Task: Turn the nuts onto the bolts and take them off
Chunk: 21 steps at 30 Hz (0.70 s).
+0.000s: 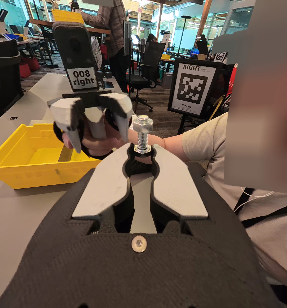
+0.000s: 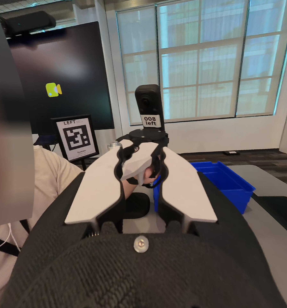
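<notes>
The left gripper (image 1: 141, 150) clamps the bolt (image 1: 141, 139) upright by its head. The nut (image 1: 142, 125) sits at the bolt's top end, barely threaded. Just beside the nut, the right gripper (image 1: 102, 143) hangs spread and empty; judging by this, nearly all turning remains.

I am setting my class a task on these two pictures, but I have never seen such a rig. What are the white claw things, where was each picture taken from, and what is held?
No robot here: a person holds a hand-worked claw in each hand, with a camera on each looking along its two fingers. The left wrist view shows the left claw shut on a bolt that stands upright, with a nut near its top. The right claw hangs open beside it, holding nothing. A yellow bin sits on the grey table. The right wrist view looks the other way, back at the left claw, and shows a blue bin.
</notes>
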### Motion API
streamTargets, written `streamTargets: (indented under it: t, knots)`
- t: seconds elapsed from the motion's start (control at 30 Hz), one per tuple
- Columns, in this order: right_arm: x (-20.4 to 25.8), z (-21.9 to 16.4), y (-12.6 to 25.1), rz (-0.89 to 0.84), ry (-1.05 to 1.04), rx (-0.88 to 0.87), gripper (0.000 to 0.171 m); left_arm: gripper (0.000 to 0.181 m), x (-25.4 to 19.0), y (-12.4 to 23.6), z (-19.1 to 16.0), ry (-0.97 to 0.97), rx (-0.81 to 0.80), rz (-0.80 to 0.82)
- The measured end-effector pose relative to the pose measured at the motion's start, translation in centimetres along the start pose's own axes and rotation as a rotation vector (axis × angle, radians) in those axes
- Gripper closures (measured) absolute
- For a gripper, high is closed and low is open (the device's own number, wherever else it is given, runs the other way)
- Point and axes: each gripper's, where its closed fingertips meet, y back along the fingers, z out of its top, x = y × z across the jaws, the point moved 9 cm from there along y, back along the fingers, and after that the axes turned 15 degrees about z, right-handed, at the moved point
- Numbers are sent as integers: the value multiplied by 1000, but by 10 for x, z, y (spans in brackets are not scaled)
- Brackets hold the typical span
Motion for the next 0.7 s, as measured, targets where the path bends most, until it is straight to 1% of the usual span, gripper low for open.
streamTargets:
  t: [0.1,0.2,0.3,0.4,0.53,0.63,0.7]
  knots:
    - [8,1,-10,53,10,6,128,163,0,-1,-1,-14,19,19]
    - [10,-3,-20,50,27,63,126,163,0,-3,-2,-13,26,14]
    - [7,-2,-13,39,27,46,125,163,1,-1,-1,-11,22,28]
    - [5,3,-4,0,18,19,128,163,1,2,1,5,-3,5]
    - [17,4,-17,72,57,45,127,163,0,2,1,-15,11,23]
    - [15,-1,-23,23,88,99,127,163,-2,2,1,-12,8,0]
    - [11,-2,-17,22,72,85,126,163,-3,2,1,-22,13,18]
